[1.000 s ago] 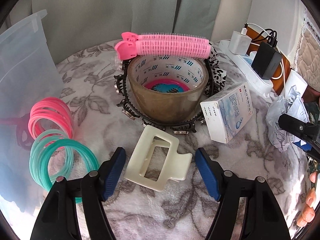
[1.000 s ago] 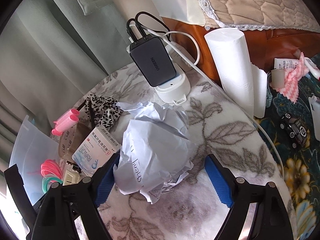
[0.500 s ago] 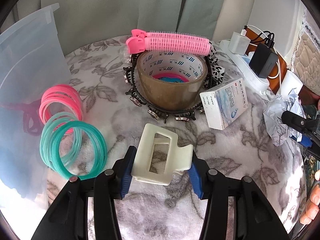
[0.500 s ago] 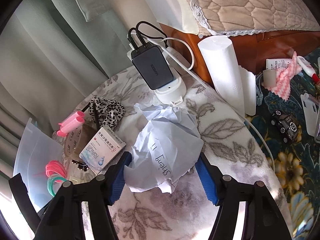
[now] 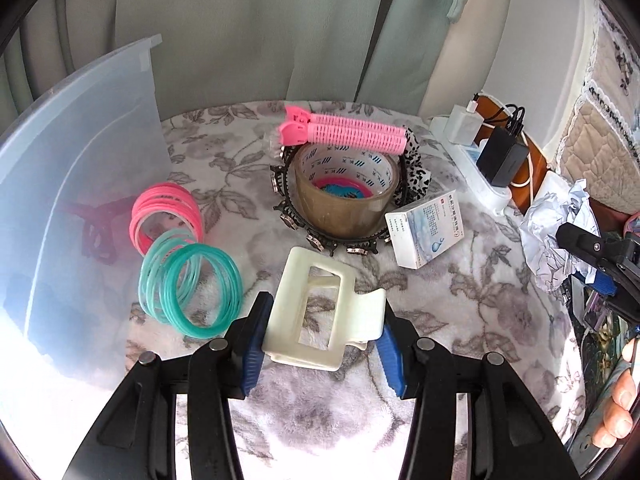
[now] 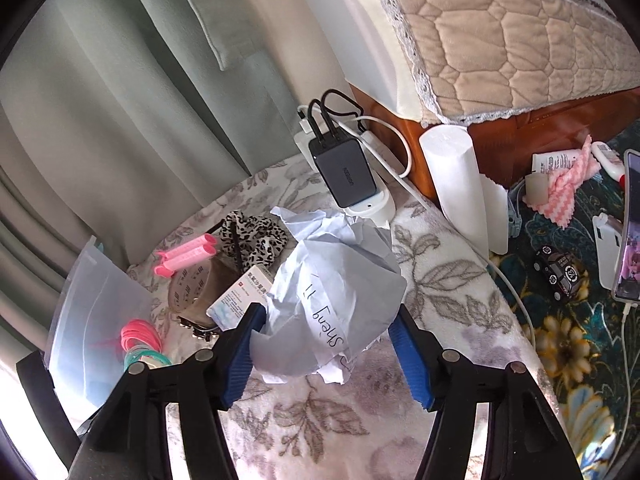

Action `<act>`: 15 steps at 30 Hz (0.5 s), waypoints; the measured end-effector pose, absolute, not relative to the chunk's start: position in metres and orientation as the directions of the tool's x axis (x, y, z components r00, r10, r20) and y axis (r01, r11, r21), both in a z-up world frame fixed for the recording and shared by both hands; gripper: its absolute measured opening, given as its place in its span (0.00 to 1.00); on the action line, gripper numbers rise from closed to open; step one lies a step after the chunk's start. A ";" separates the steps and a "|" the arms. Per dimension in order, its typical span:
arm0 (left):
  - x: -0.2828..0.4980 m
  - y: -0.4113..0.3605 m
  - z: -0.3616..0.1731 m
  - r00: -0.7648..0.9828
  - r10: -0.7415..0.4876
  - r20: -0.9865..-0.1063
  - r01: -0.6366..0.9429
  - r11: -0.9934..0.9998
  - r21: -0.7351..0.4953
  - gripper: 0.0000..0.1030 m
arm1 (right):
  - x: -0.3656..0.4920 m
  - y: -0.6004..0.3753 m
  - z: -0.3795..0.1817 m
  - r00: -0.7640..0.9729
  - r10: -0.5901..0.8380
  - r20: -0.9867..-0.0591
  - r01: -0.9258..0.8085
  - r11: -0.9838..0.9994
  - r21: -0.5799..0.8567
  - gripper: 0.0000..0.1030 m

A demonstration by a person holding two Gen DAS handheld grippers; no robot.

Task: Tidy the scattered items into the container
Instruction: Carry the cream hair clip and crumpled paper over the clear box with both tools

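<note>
On a worktop (image 5: 460, 312) draped in plush, leaf-patterned fabric, the left gripper (image 5: 320, 332) pinches a cream plastic claw clip (image 5: 320, 312) across its width, blue ribbed fingers (image 5: 252, 344) flat against both smooth sides, a hold that seems meant for lifting it toward the container (image 5: 80, 200). That translucent plastic bin stands at the clip's nine o'clock, a dark reddish item dimly visible through its wall.

The right gripper (image 6: 326, 344) straddles a crumpled ball of white paper (image 6: 336, 296), its fingers (image 6: 412, 364) close against both flanks; whether they press in firmly enough to hold it cannot be told from either view.

Much remains loose on the fabric: glossy pink rings (image 5: 168, 216) and teal rings (image 5: 192, 292) leaning together just beside the bin, a roll of brown packing tape (image 5: 344, 196) ringed by a toothed black headband (image 5: 304, 232), a bristled pink roller clip (image 5: 344, 136) laid over the roll at its twelve o'clock, a leopard-print scrunchie (image 6: 252, 236), and a small cardboard box (image 5: 424, 228) at the roll's four o'clock. A power strip (image 5: 472, 168) with chargers sits at the far edge.
</note>
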State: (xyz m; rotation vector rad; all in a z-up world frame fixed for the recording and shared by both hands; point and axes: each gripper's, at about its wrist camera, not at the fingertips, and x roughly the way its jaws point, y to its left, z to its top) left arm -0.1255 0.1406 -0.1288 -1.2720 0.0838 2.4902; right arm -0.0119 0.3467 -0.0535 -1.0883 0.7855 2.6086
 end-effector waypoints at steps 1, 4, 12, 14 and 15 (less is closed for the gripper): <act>-0.123 0.139 -0.124 -0.548 0.283 -0.788 -0.328 -0.938 -0.109 0.49 | -0.009 0.344 -0.048 -0.713 -0.011 -0.701 -0.373 -0.841 0.392 0.64; -0.115 0.132 -0.107 -0.574 0.304 -0.760 -0.327 -0.936 -0.128 0.49 | -0.005 0.334 -0.031 -0.735 -0.009 -0.678 -0.344 -0.857 0.384 0.64; -0.094 0.103 -0.058 -0.653 0.345 -0.674 -0.313 -0.934 -0.174 0.49 | 0.007 0.293 0.011 -0.787 -0.022 -0.617 -0.250 -0.903 0.351 0.65; -0.088 0.095 -0.047 -0.673 0.351 -0.651 -0.307 -0.933 -0.186 0.49 | 0.010 0.282 0.019 -0.796 -0.028 -0.605 -0.226 -0.913 0.341 0.65; -0.085 0.090 -0.042 -0.682 0.354 -0.640 -0.304 -0.933 -0.192 0.49 | 0.011 0.276 0.023 -0.800 -0.032 -0.599 -0.214 -0.917 0.335 0.65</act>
